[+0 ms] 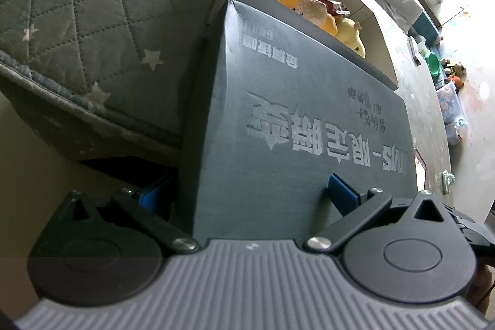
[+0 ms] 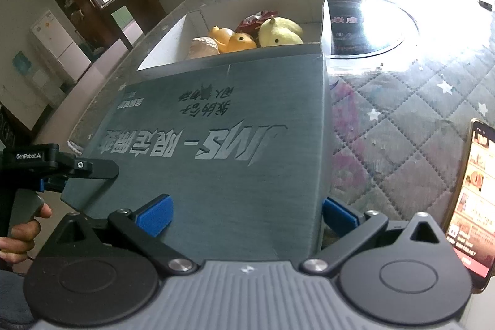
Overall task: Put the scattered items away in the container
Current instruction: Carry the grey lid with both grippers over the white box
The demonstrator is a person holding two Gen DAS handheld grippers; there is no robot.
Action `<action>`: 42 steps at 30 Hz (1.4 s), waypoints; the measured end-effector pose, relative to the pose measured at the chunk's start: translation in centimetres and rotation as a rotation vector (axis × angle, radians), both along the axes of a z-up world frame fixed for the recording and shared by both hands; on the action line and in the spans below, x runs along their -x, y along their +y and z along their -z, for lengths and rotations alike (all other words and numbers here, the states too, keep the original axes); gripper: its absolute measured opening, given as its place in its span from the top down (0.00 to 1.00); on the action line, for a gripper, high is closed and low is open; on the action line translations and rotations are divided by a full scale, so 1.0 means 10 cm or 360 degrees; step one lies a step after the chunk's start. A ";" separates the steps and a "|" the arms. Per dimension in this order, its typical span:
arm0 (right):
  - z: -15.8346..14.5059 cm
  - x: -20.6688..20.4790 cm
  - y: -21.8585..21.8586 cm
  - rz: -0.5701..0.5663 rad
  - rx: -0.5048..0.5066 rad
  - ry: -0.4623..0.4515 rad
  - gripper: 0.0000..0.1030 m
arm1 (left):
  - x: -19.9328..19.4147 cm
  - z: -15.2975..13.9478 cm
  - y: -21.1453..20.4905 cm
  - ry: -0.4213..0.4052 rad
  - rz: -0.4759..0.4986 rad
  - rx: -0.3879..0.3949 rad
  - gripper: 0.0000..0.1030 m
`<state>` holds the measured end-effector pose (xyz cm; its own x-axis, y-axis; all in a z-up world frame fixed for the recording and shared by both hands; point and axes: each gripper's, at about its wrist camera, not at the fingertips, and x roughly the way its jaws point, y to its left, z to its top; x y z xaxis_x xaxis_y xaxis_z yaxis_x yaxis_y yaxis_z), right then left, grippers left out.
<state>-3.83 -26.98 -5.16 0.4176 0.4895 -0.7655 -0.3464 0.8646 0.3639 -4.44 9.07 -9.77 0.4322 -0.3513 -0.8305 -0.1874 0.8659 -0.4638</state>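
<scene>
- The quilted surface (image 2: 417,101) carries the grey box (image 2: 216,144), lid part-way over it.
- Left gripper (image 1: 247,194) and right gripper (image 2: 247,212): jaws spread wide, straddling the lid's corners, clamping nothing.
- Yellow and orange plush toys (image 2: 266,33) sit inside the box.

The phone (image 2: 473,200) is cut off at right, its screen perhaps unreadable.
</scene>
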 end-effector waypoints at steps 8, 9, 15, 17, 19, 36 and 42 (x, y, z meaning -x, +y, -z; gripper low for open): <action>0.02 -0.03 0.00 -0.0010 -0.0013 -0.0026 0.00 | -0.09 0.07 0.00 0.0026 -0.0006 0.0029 0.00; 0.03 -0.03 0.00 -0.0010 -0.0018 -0.0028 0.00 | -0.10 0.08 0.00 0.0030 -0.0006 0.0034 0.00; 0.06 -0.06 -0.02 -0.0009 -0.0050 -0.0039 0.00 | -0.12 0.11 0.01 0.0031 0.0005 0.0040 0.00; 0.07 -0.06 -0.02 -0.0009 -0.0061 -0.0043 0.00 | -0.12 0.11 0.01 0.0027 0.0011 0.0041 0.00; 0.08 -0.07 -0.03 -0.0008 -0.0072 -0.0047 0.00 | -0.13 0.12 0.01 0.0028 0.0016 0.0042 0.00; 0.18 -0.16 -0.07 0.0039 -0.0152 -0.0056 0.00 | -0.15 0.03 -0.05 -0.0031 0.0091 -0.0037 0.00; 0.17 -0.11 -0.08 0.0065 -0.0167 -0.0028 0.00 | -0.11 -0.07 -0.05 -0.0066 0.0130 -0.0075 0.00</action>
<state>-2.73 -27.76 -6.84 0.4515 0.5488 -0.7035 -0.3189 0.8357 0.4472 -3.34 8.62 -9.12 0.4383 -0.3478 -0.8289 -0.0968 0.8985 -0.4282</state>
